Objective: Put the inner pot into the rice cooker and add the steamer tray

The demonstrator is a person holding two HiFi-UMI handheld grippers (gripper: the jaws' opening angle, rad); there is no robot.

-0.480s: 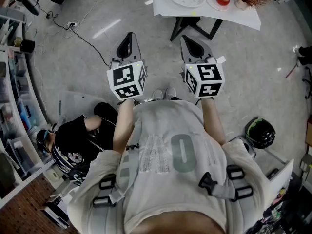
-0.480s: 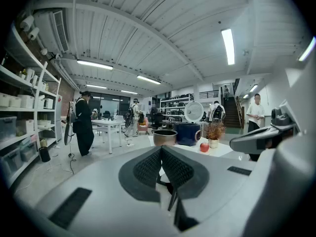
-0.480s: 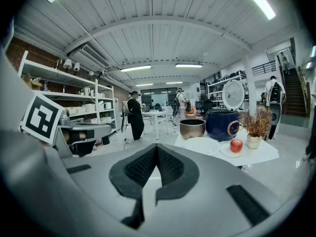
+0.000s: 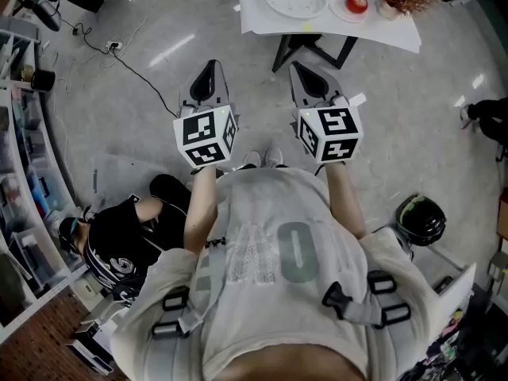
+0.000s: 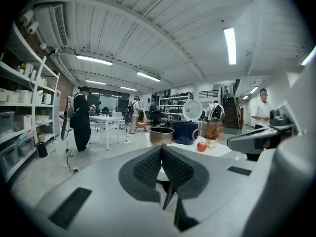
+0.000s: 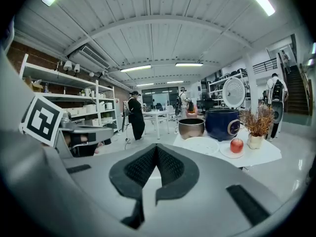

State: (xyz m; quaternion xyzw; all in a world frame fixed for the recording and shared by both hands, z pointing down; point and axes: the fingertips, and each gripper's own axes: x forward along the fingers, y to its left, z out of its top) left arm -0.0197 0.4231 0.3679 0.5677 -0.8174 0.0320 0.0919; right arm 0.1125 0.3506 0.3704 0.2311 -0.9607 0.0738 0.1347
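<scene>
Both jaws shut, nothing in them: left gripper (image 4: 205, 71) & right gripper (image 4: 306, 73). Pot (image 6: 191, 128) stands upright on the tabletop (image 6: 261, 156), well ahead of you, just left of the cooker (image 6: 222, 124), w/ the tray (image 6: 197, 145) in front. Your right gripper's nearer; pot's a bit right of its jaws.
</scene>
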